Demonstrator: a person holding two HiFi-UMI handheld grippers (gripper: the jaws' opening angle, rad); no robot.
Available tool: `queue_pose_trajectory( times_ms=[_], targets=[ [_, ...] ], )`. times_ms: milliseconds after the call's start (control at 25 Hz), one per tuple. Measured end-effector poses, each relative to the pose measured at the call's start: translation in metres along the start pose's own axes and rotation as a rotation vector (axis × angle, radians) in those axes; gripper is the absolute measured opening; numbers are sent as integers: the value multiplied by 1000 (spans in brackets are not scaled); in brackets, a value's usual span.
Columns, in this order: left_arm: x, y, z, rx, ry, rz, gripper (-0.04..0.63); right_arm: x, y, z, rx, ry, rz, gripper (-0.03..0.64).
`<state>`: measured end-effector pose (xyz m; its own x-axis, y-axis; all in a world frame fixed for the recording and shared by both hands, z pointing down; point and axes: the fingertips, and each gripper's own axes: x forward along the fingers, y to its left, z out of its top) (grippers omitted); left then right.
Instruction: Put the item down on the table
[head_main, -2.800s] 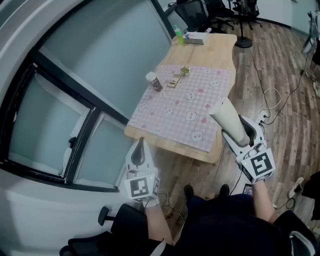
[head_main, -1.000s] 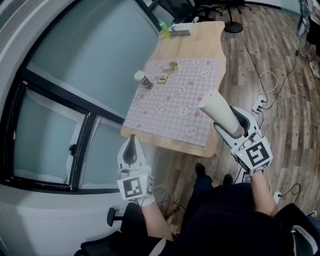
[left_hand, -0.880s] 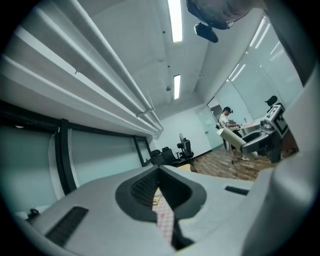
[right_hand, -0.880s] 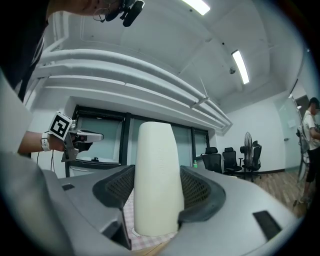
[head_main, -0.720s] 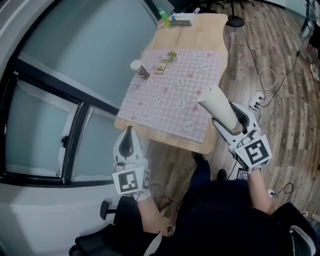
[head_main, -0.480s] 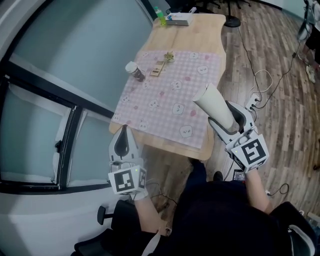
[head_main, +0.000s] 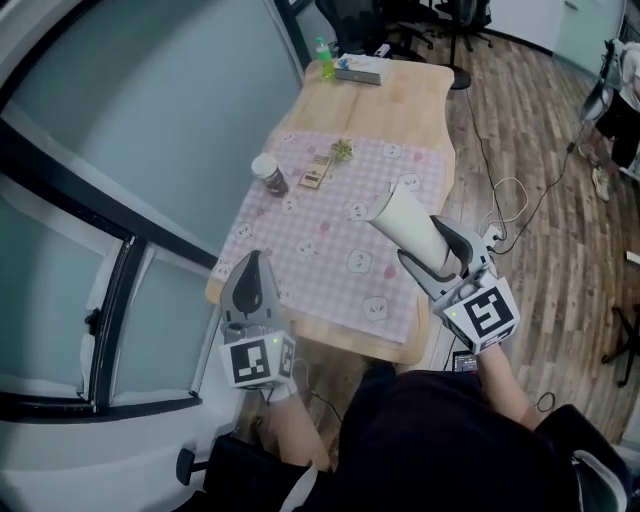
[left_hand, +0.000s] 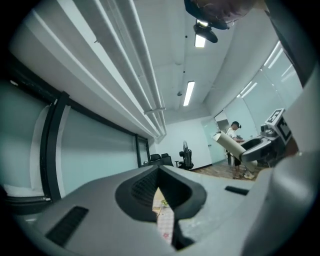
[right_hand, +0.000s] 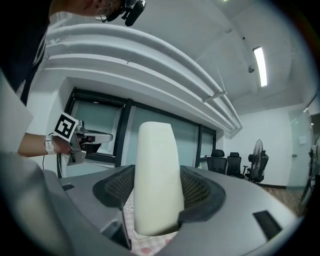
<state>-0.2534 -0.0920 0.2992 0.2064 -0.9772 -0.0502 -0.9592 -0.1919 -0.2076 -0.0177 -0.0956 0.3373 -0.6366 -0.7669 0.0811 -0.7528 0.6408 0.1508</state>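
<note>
A cream tapered tube (head_main: 403, 223) is clamped in my right gripper (head_main: 428, 246) and held tilted in the air over the near right part of the pink checked cloth (head_main: 330, 225). The cloth lies on the wooden table (head_main: 405, 105). In the right gripper view the tube (right_hand: 156, 170) fills the gap of the right gripper (right_hand: 157, 202), both pads against it. My left gripper (head_main: 252, 272) is shut and empty, pointing up at the table's near left corner. In its own view the left gripper (left_hand: 161, 200) shows only a thin slit with cloth behind it.
On the table stand a white-lidded jar (head_main: 268, 174), a small wooden piece (head_main: 315, 179), a small greenish thing (head_main: 343, 150), a green bottle (head_main: 325, 60) and a flat box (head_main: 363, 68). A glass wall (head_main: 150, 110) runs along the left. Cables (head_main: 512, 200) lie on the floor at the right.
Both grippers and the view have moved closer to the table. The right gripper has carried the tube from beyond the table's edge to over the cloth. Neither grip changed.
</note>
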Motion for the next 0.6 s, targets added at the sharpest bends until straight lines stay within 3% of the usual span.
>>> queue_pose_trajectory(
  times_ms=[280, 600],
  targets=[
    [28, 53, -47, -105, 19, 29, 0, 73, 22, 9, -6, 24, 46, 295],
    [56, 82, -68, -152, 41, 60, 0, 124, 17, -4, -10, 68, 99, 296]
  ],
)
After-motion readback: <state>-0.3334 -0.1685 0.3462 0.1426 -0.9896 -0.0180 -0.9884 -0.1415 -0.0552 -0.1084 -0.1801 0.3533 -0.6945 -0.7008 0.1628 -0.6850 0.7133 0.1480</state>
